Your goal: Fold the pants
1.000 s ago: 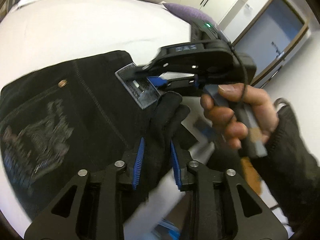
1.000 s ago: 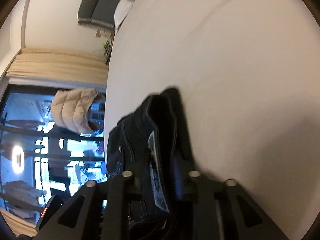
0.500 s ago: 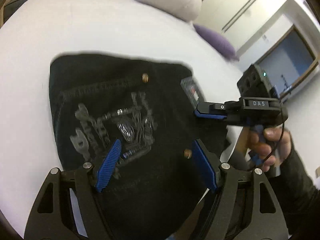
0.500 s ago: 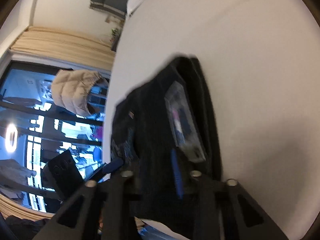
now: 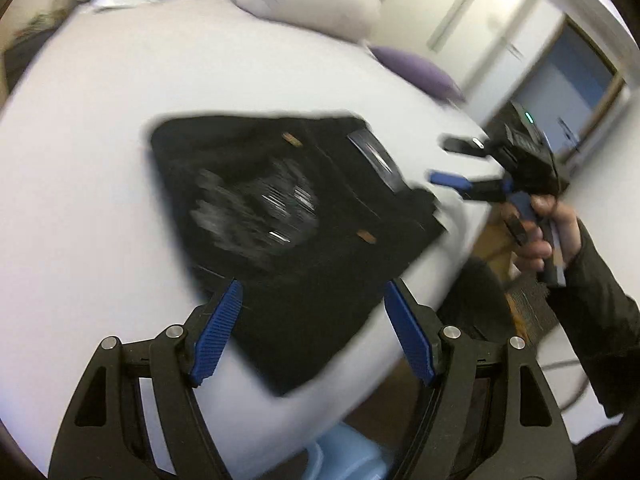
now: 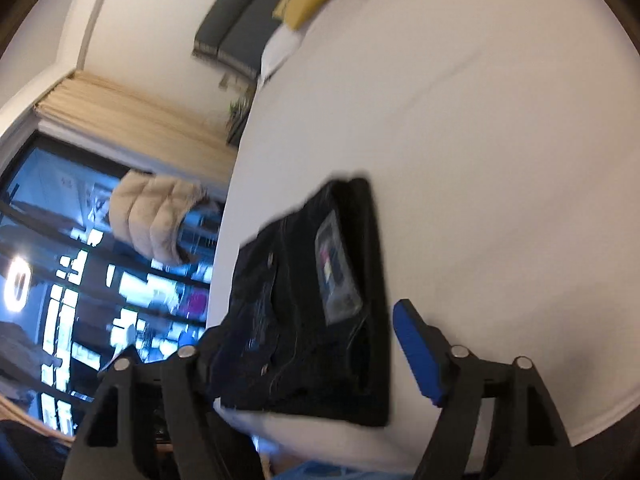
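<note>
The black pants (image 5: 280, 216) lie folded in a compact stack on the white bed (image 5: 80, 160), back pocket print and a leather waist patch facing up. My left gripper (image 5: 312, 328) is open and empty, pulled back just short of the near edge of the stack. My right gripper (image 5: 460, 160) shows in the left wrist view to the right of the pants, open and empty, in a hand. In the right wrist view the pants (image 6: 320, 300) lie just ahead of the open right gripper (image 6: 304, 356); its left finger is hidden behind the fabric.
Pillows (image 5: 312, 4) and a purple cushion (image 5: 416, 72) lie at the far end of the bed. The bed edge (image 5: 420, 312) runs close on the right, with floor and a light blue object (image 5: 344, 456) below. A window and curtain (image 6: 120, 120) stand beyond the bed.
Both grippers let go of the pants and drew back. A second ago each was shut on the fabric; now both are open and the folded stack rests on the bed.
</note>
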### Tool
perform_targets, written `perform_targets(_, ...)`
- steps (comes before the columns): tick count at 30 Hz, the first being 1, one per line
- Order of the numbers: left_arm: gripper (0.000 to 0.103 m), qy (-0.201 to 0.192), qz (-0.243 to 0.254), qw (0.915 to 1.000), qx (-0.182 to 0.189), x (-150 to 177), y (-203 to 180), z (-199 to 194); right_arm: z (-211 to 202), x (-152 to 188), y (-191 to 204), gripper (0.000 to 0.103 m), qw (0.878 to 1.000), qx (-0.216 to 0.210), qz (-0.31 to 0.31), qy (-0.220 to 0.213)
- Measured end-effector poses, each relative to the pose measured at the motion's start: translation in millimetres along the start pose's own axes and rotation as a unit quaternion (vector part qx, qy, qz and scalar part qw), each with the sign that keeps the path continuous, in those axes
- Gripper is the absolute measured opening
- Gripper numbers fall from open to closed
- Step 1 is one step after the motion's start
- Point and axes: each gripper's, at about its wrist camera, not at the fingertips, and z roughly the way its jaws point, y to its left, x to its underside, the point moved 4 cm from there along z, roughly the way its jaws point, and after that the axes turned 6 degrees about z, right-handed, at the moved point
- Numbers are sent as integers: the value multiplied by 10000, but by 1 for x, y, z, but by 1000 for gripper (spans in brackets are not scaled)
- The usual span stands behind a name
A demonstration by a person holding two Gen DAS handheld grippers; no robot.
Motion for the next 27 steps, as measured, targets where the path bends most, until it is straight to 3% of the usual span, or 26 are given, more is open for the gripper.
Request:
perform_targets(5,75,-129,-740,9970,-166,-23,54,10,26,-19,-9,77,9990,-128,255,336)
perform_targets(9,75,389,-1849,9808,486,-25,97,48,62,-24,-17,74,9961,-58,449,764)
perform_targets(11,75,578,-1976,9762,675,-22,103,59,71,-26,-15,73,9951,-111,452,869)
perform_targets(16,72,699,-1903,9758,817,-23,99,52,91,-27,-13,63,9925,14,397,1160)
perform_targets(20,53,877,-1729,9789,651,-25,81,59,98,-22,-15,37,9912,271,390,1238)
perform_targets(27,23,846,-1850,9758,806,-30,83,54,97,-15,4,24,9918,798,-2,994)
